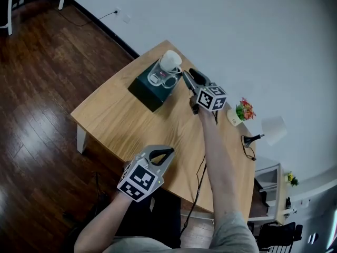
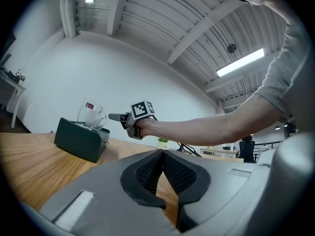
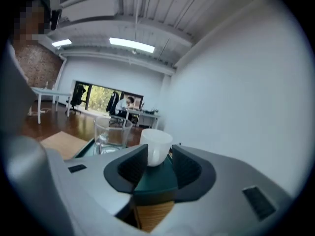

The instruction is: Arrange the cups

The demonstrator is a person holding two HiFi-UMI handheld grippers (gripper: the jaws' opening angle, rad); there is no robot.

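Observation:
A dark green box (image 1: pixel 150 91) stands at the far end of the wooden table (image 1: pixel 121 120). On it are a clear glass mug (image 1: pixel 161 78) and a white cup (image 1: pixel 170 61), side by side. My right gripper (image 1: pixel 186 79) hovers just right of them, open and holding nothing. In the right gripper view its jaws (image 3: pixel 158 163) frame the white cup (image 3: pixel 156 146), which stands just beyond the pads, with the glass mug (image 3: pixel 110 134) to its left. My left gripper (image 1: pixel 160 155) rests near the table's front edge, shut and empty; its pads (image 2: pixel 147 173) meet at the tips.
A small flowering plant (image 1: pixel 243 110) and a white lamp (image 1: pixel 274 129) stand at the table's right end. A black cable (image 1: pixel 200 175) runs across the right side and off the near edge. Dark wood floor (image 1: pixel 37 88) surrounds the table; a white wall lies behind it.

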